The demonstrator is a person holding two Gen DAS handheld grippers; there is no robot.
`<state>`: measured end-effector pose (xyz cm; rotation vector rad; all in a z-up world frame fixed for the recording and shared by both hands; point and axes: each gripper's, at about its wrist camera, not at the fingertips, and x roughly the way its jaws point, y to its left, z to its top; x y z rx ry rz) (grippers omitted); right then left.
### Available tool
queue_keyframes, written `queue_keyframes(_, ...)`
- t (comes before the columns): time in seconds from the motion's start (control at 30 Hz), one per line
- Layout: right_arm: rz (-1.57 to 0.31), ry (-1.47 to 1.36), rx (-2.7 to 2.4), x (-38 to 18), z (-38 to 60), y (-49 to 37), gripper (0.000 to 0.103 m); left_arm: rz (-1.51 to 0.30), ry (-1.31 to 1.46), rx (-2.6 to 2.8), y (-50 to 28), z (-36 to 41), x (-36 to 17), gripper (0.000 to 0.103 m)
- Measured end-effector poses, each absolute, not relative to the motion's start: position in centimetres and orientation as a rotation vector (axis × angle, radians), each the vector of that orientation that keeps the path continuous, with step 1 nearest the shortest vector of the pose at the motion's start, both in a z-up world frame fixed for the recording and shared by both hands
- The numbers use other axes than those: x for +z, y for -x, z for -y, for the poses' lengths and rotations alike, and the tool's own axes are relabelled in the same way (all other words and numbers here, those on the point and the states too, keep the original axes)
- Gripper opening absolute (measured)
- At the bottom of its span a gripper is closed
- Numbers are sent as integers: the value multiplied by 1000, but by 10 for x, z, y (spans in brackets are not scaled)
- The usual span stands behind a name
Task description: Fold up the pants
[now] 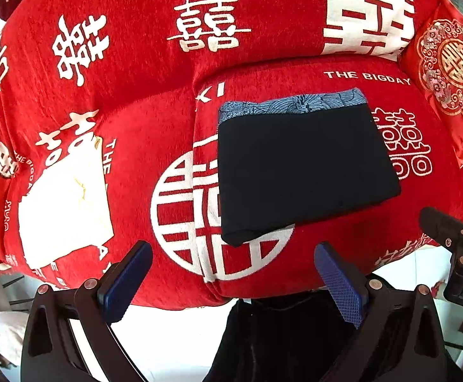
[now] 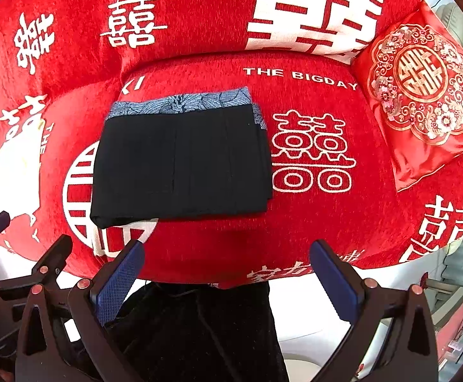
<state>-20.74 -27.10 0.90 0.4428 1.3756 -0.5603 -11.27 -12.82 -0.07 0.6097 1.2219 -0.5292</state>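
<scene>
The pants [image 2: 180, 162] lie as a compact black rectangle at the centre of the frame, a strip of blue patterned lining showing along the far edge, resting flat on the red sofa seat [image 2: 311, 222]. The fold looks finished, which would explain why neither tool touches it. The right gripper [image 2: 228, 273] sits low in the frame, its fingers released and spread wide, holding nothing. The left gripper [image 1: 233, 273] is likewise spread and empty. A red embroidered cushion [image 2: 419, 95] leans at the upper right.
</scene>
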Motion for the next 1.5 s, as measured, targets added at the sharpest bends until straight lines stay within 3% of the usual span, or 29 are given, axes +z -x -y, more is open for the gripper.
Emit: queue_keyframes(1.5, -1382, -431, -557, 7, 280, 203, 103, -1246, -582, -537, 110, 132, -3, 102)
